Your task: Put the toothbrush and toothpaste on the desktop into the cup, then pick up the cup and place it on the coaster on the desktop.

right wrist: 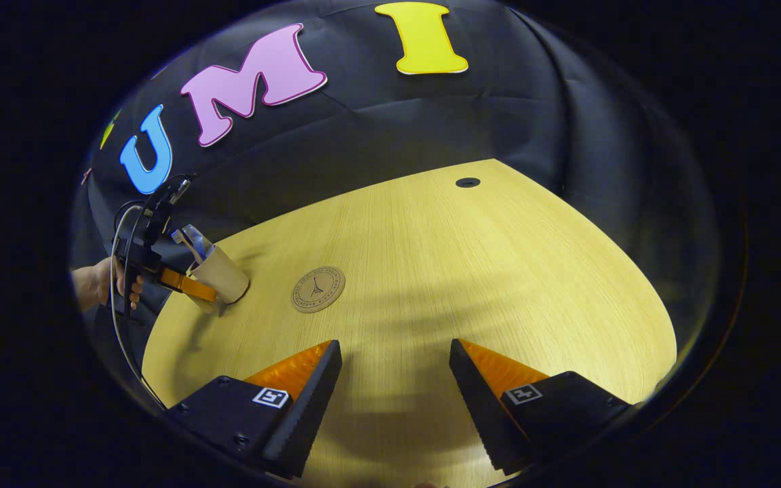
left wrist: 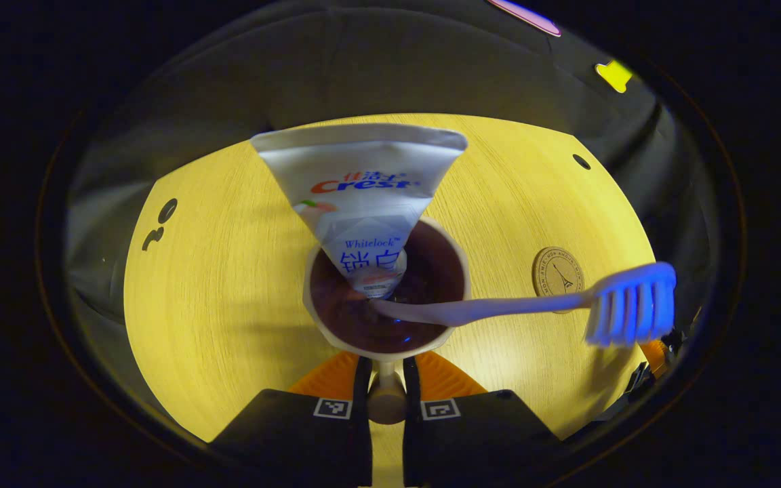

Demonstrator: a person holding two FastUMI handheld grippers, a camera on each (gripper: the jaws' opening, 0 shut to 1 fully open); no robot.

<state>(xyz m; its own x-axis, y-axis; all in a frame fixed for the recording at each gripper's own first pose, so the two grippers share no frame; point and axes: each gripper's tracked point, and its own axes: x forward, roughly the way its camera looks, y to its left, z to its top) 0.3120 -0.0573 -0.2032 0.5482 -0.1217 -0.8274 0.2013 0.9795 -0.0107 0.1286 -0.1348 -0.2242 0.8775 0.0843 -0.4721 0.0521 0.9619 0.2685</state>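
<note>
One cup point(left wrist: 385, 288) at frame centre holds one toothpaste tube point(left wrist: 362, 203) and one toothbrush point(left wrist: 533, 305); the left gripper point(left wrist: 386, 390) pinches its handle. One coaster point(right wrist: 318, 289) lies centre-left on the wooden table point(right wrist: 485, 271). The right gripper point(right wrist: 395, 400) gapes wide, holding nothing.

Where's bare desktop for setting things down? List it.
Bare: the yellow wooden desktop from the round cork coaster across to the small dark hole. Crowded: the edge beside the coaster, where the left hand-held gripper grips the beige cup.
</note>
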